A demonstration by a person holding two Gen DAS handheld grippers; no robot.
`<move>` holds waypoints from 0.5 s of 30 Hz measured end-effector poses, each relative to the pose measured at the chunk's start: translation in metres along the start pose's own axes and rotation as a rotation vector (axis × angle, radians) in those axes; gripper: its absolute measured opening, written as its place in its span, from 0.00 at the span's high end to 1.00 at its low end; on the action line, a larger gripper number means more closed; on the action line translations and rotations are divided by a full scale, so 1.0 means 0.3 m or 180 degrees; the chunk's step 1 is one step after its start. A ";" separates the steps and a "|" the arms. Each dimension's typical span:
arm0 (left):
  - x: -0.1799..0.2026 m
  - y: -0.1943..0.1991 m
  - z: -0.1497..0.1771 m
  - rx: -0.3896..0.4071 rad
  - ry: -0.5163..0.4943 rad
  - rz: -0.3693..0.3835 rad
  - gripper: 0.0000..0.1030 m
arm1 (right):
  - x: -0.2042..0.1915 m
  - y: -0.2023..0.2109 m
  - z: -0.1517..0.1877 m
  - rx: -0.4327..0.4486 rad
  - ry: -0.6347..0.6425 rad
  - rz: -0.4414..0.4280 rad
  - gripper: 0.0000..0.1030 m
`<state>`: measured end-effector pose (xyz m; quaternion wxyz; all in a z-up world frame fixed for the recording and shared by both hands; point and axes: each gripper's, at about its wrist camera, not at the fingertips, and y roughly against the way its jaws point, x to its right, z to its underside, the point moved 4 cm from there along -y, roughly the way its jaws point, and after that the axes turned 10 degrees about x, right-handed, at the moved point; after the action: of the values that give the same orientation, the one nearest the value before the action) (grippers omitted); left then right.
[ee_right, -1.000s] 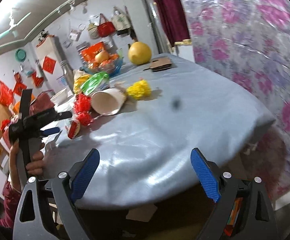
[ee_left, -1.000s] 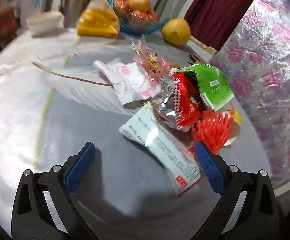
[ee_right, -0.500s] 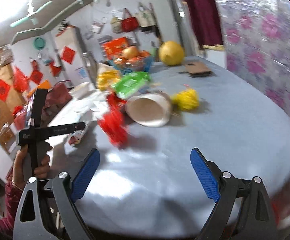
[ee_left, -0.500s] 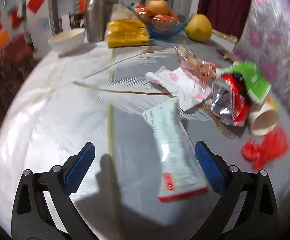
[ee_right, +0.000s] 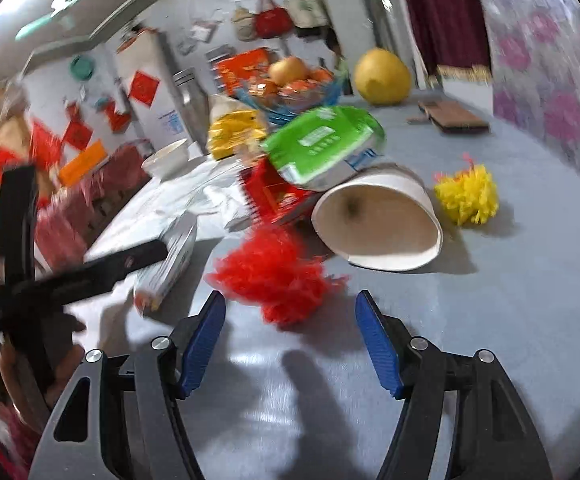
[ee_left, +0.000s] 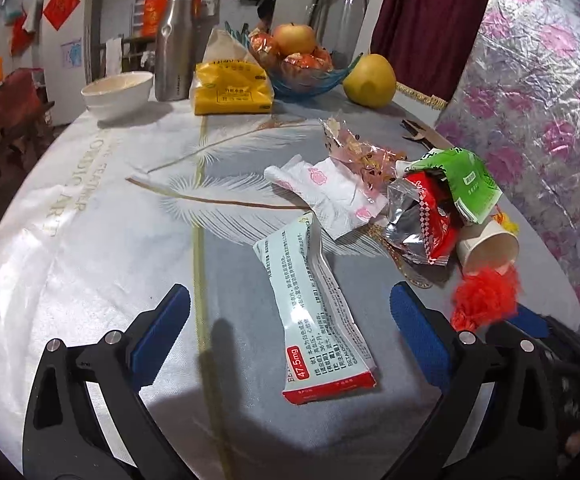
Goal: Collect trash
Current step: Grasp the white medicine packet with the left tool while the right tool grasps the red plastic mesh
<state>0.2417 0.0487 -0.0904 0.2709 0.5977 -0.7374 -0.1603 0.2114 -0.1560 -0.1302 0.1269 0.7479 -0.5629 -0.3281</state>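
Lying on the gray tablecloth are lots of bits of trash. On the far left, the left gripper hangs wide open, and a flat white packet with a red end lies between its blue pads, touching neither one. Next comes a white tissue pack with pink flowers, then a red and silver snack bag and a green wrapper piled together. A paper cup lies on its side under the green wrapper. A red pom-pom sits just in front of the cup's mouth. The right gripper is just short of the pom-pom. Its jaws have just been closing, but they are still apart and nothing is between them. A yellow pom-pom sits to the right of the cup.
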 end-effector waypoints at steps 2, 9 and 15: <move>-0.011 -0.017 0.000 -0.0072 0.0063 0.0043 0.07 | 0.015 -0.023 -0.003 -0.0034 -0.0172 -0.0063 0.36; 0.016 -0.087 0.012 -0.0365 -0.0083 0.0068 0.07 | -0.012 -0.058 0.008 -0.0049 -0.0096 -0.0117 0.84; 0.031 -0.079 0.026 -0.0316 -0.0234 -0.0070 0.53 | -0.075 -0.049 0.001 -0.0008 0.0229 -0.0089 0.51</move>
<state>0.2547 0.0336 -0.1079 0.2711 0.5852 -0.7314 -0.2214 0.2190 -0.1303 -0.1307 0.1434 0.7669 -0.5470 -0.3035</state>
